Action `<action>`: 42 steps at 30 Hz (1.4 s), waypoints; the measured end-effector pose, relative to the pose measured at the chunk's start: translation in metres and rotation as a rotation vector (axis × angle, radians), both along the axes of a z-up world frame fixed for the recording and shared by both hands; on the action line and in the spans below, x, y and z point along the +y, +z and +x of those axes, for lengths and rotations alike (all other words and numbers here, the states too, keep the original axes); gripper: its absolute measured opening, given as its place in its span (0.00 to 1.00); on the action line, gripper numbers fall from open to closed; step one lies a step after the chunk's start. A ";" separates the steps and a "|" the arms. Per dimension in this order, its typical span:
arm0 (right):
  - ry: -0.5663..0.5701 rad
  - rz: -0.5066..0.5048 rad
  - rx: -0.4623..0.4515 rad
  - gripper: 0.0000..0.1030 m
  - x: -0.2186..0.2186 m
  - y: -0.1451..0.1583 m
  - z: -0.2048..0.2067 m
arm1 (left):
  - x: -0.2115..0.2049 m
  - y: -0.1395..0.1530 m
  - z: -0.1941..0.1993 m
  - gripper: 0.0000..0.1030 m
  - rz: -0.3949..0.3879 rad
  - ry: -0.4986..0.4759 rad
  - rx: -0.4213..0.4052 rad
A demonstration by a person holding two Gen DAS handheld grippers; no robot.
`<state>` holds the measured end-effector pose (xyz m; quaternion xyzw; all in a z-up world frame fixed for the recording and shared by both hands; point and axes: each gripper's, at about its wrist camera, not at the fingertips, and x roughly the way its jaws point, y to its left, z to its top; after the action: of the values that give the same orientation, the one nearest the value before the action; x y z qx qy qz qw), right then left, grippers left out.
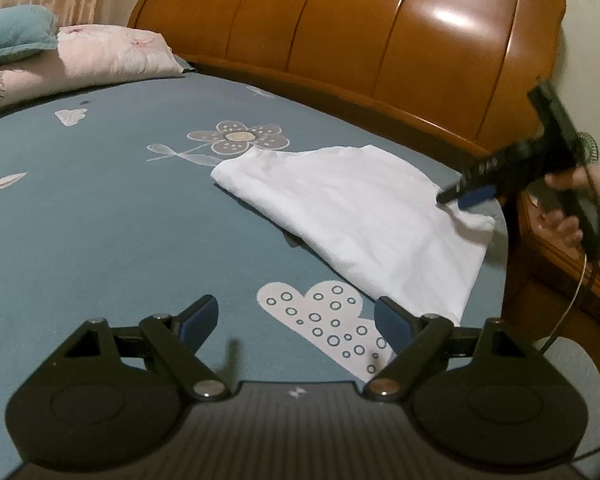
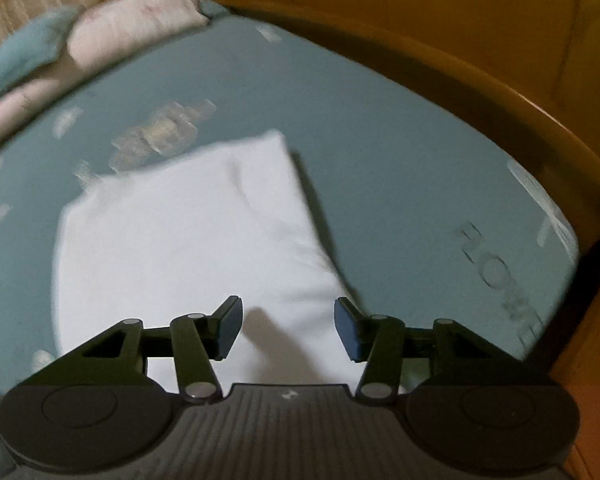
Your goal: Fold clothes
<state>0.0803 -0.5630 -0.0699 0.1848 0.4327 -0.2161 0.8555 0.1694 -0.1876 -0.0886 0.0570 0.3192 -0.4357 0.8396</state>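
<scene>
**Garment folded on the bed**

Lettering on the blue bedsheet [image 2: 400, 152] is blurred and only partly readable. A folded white garment [image 1: 352, 216] lies on the sheet near the wooden headboard [image 1: 360, 36]. The left gripper [image 1: 296, 320] and right gripper [image 2: 288, 326] both have fingers spread apart, holding nothing.

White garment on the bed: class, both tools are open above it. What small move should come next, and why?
Probably lower the right tool and close it on the near edge of the white garment. Its jaws stand open just over that edge, holding nothing. The garment lies partly folded on the blue sheet, and the left tool is open beside its other corner.
</scene>
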 end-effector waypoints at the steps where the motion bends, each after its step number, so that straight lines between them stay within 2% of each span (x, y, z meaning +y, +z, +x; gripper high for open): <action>1: -0.029 -0.020 0.017 0.54 -0.001 -0.003 -0.003 | 0.001 0.002 -0.002 0.83 -0.005 0.000 -0.010; 2: -0.067 -0.056 0.029 0.55 -0.001 -0.002 -0.006 | 0.002 0.004 -0.004 0.83 -0.009 0.001 -0.021; 4: -0.068 -0.088 0.016 0.56 0.005 0.006 -0.013 | 0.003 0.009 -0.008 0.83 -0.013 -0.002 -0.049; 6: -0.049 -0.110 -0.003 0.70 0.018 0.016 -0.021 | 0.003 0.016 -0.014 0.89 -0.006 0.000 -0.092; 9: -0.009 -0.167 -0.050 0.76 0.047 0.036 -0.038 | 0.005 0.030 -0.026 0.91 -0.008 0.000 -0.176; 14: 0.046 -0.178 -0.147 0.88 0.087 0.067 -0.066 | 0.019 0.057 -0.050 0.99 -0.088 -0.002 -0.219; 16: 0.068 -0.169 -0.164 0.91 0.100 0.076 -0.073 | 0.020 0.069 -0.064 0.99 -0.091 0.016 -0.283; 18: 0.093 -0.175 -0.185 1.00 0.116 0.082 -0.085 | 0.021 0.080 -0.078 0.99 -0.094 0.035 -0.348; 21: 0.117 -0.217 -0.213 1.00 0.141 0.086 -0.101 | 0.021 0.095 -0.101 0.99 -0.108 0.071 -0.423; 25: 0.081 -0.245 -0.218 1.00 0.160 0.087 -0.127 | 0.024 0.107 -0.118 0.99 -0.140 0.111 -0.397; 30: 0.038 -0.208 -0.258 1.00 0.171 0.084 -0.159 | 0.025 0.109 -0.130 0.99 -0.091 0.141 -0.325; 33: 0.059 -0.201 -0.256 1.00 0.181 0.081 -0.165 | 0.022 0.106 -0.135 0.99 -0.049 0.144 -0.255; 38: 0.094 -0.189 -0.252 1.00 0.197 0.076 -0.176 | 0.030 0.105 -0.146 0.99 -0.057 0.193 -0.211; 42: 0.116 -0.163 -0.257 1.00 0.206 0.075 -0.185 | 0.036 0.103 -0.152 0.99 -0.070 0.185 -0.133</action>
<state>-0.1048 -0.3566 0.0050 0.1154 0.3107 -0.1751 0.9271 0.0174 -0.1513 0.0148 0.0266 0.2515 -0.3625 0.8970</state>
